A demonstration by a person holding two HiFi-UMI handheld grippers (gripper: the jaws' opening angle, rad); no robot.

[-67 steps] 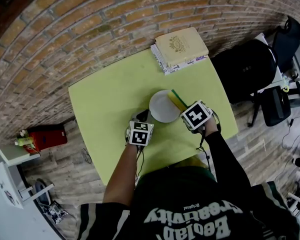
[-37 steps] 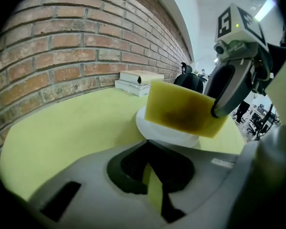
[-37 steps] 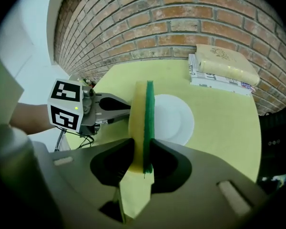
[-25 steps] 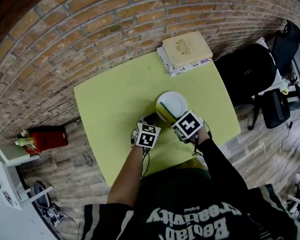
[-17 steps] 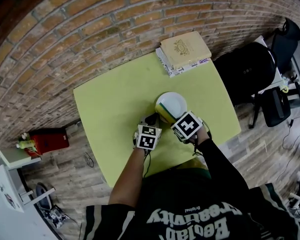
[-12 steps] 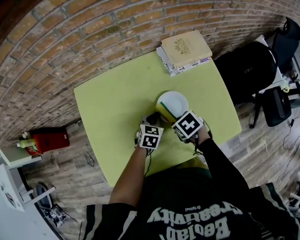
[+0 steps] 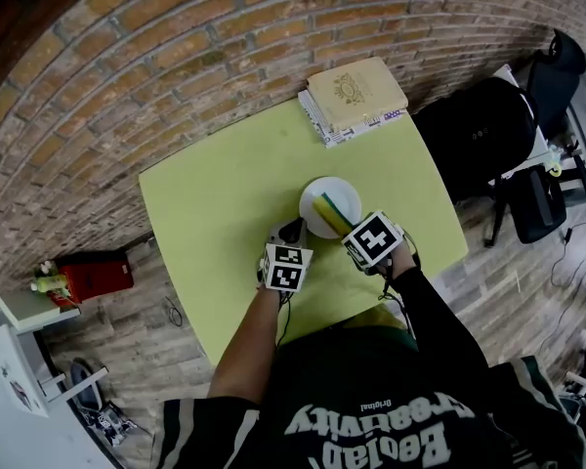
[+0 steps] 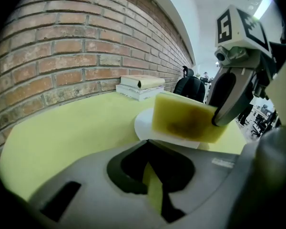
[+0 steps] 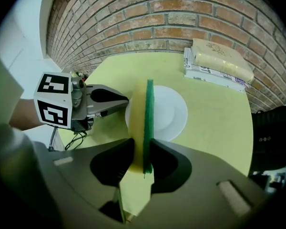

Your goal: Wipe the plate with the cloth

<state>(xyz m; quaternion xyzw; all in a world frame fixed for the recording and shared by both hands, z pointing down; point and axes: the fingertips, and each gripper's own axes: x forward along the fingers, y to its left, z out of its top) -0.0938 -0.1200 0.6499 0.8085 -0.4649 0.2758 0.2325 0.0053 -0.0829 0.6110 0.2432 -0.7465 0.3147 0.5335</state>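
Right gripper (image 9: 145,150) is clamped on the cloth (image 9: 146,113), its two dark jaws pressing a stiff yellow pad with a green face that stands on edge and reaches forward over the plate (image 9: 174,109). Left gripper (image 8: 152,171) has its jaws closed together with nothing between them, and its tips sit at the plate's near-left rim. Both forearms reach in from the near side of the table (image 7: 215,189), the left one bare (image 7: 242,345) and the right one in a black sleeve (image 7: 432,306), so the two grippers angle toward each other and meet at the plate. A brick wall (image 7: 176,57) runs along the table's far edge. The yellow-green top is bare to the left of the plate and on to the far-left corner, and a narrower bare strip lies to the right. A black chair (image 7: 483,135) stands just beyond that right edge. A stack of books (image 7: 355,94) lies at the far right corner against the wall, well apart from the plate. The white plate sits right of the table's middle, with the cloth crossing its centre; I cannot tell whether the cloth's lower edge touches it.
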